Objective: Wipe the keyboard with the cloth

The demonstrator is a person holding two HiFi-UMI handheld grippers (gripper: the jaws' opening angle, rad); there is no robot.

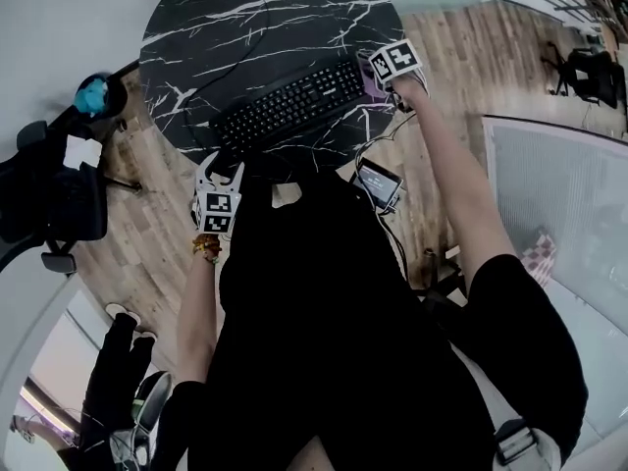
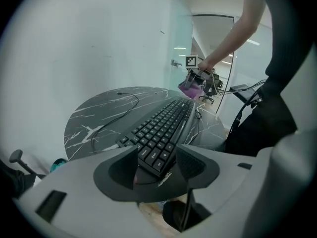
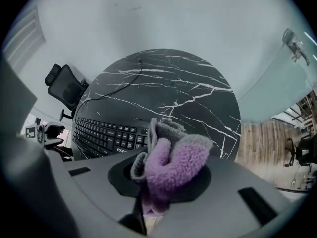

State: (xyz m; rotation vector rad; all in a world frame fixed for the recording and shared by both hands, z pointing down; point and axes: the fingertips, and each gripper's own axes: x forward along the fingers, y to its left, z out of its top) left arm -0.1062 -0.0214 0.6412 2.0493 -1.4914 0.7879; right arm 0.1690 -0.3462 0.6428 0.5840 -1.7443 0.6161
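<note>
1. Right tongs (image 3: 159,180) pinch the purple cloth (image 3: 176,163) with the wad sticking out ahead. They hang just over the keyboard's (image 1: 291,101) right end, likely the wipe's start point.
2. Left tongs (image 2: 156,165) are spread and aimed at the keyboard's left end, pads not pressing. Probably there to brace it against sliding.
3. Keyboard lies on the marble bench (image 1: 196,37), cable trailing behind it.
</note>
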